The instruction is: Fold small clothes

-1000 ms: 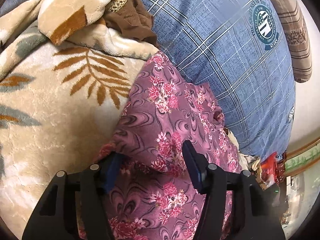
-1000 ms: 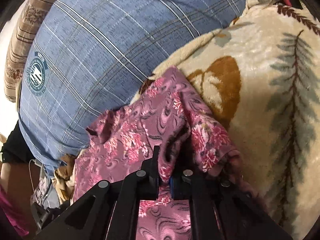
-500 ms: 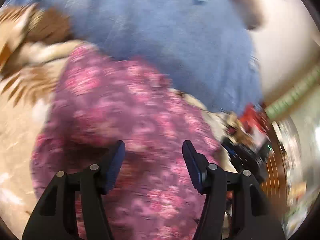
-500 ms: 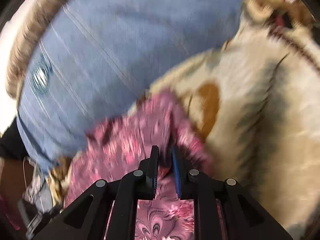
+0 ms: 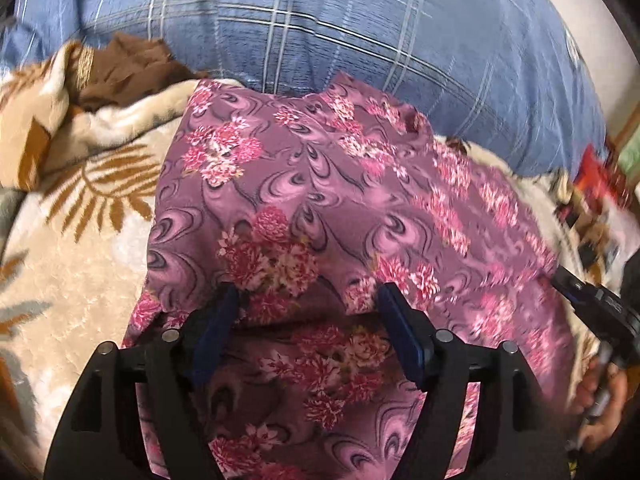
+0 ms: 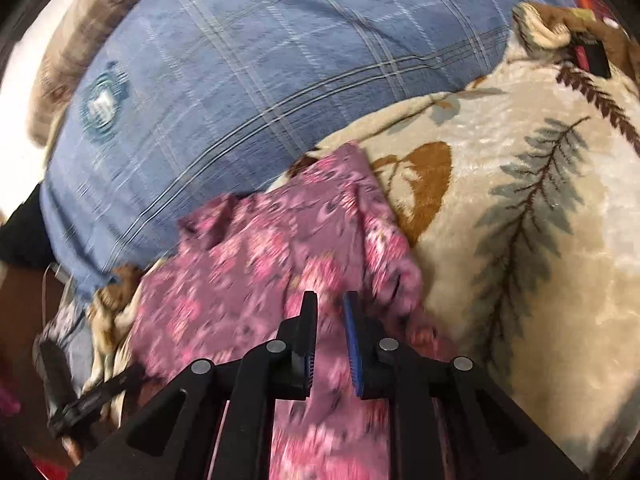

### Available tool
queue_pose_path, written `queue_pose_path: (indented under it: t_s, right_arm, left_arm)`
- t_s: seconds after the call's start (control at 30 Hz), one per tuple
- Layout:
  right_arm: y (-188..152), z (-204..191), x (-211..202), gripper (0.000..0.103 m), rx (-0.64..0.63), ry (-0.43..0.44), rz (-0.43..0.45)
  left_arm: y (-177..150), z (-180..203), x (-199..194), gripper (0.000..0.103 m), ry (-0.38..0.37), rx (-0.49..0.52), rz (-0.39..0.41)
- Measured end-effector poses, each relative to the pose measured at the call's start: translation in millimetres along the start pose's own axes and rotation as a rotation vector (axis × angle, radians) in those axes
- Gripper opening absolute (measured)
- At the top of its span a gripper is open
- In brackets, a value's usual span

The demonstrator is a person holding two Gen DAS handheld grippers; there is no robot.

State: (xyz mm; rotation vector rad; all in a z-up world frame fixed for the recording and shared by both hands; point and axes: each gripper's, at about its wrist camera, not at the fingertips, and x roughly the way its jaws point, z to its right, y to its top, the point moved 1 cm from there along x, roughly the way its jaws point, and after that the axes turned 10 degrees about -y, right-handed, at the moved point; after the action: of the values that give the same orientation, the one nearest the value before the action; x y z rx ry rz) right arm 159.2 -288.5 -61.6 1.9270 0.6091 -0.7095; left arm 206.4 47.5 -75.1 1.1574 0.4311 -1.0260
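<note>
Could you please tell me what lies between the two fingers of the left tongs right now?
In the left wrist view, the left tongs stand open, and only the purple floral garment lies between their fingers, spread over the cream leaf-print blanket.

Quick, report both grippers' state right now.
Left gripper: open, jaws wide apart over the floral garment, gripping nothing.
Right gripper: open with a narrow gap, over the same garment, gripping nothing.

Both wrist cameras look forward and down, close over the floral garment (image 5: pixel 320 208), toward the blue plaid pillow (image 5: pixel 360 32) behind it. The left view takes the garment's leaf-blanket (image 5: pixel 72 260) side; the right view (image 6: pixel 256 280) sits nearer its opposite edge. Both share garment, pillow and blanket (image 6: pixel 520 200).
</note>
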Motion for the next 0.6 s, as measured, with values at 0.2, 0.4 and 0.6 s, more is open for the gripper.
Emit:
queue_pose_path:
  t_s: [0.2,0.4,0.6]
  right_arm:
    - [-50,15,-21,0.023,-0.120,-0.046,-0.066]
    - [-80,22,-46,0.023,-0.157,-0.023,-0.103]
    - [-107,38,-65,0.023,-0.144,0.018,-0.135]
  left_arm:
    - [-19,7,-4,0.083,0.027,0.014,-0.056]
    - [-63,22,-31,0.083,0.010,0.049,-0.139]
    - [-109,8,-84,0.083,-0.010,0.030,-0.188]
